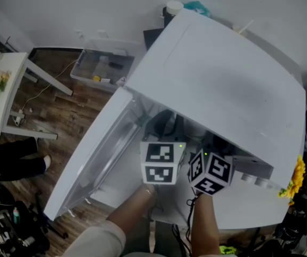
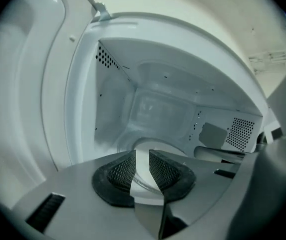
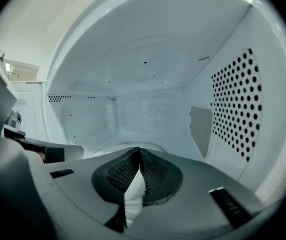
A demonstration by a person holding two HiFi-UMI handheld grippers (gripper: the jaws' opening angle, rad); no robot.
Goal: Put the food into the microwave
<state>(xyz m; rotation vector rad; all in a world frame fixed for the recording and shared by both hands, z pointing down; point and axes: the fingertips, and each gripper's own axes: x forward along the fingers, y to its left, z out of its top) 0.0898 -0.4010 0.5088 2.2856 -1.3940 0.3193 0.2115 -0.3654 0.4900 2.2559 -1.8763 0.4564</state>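
Our left tongs stand apart by a narrow gap, empty; our right tongs are closed (tips touching), both inside the open microwave, facing its turntable.

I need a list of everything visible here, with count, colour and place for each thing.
microwave: one, white, centre, its door swung open to the left
turntable: one, pale, on the microwave's bottom
plastic bin: one, clear, on the brown floor
small table: one, white, far left
flowers: one bunch, yellow, right edge
left hand-held gripper: one, grey, at the microwave opening, jaws apart, empty
right hand-held gripper: one, grey, at the opening, jaws together, empty
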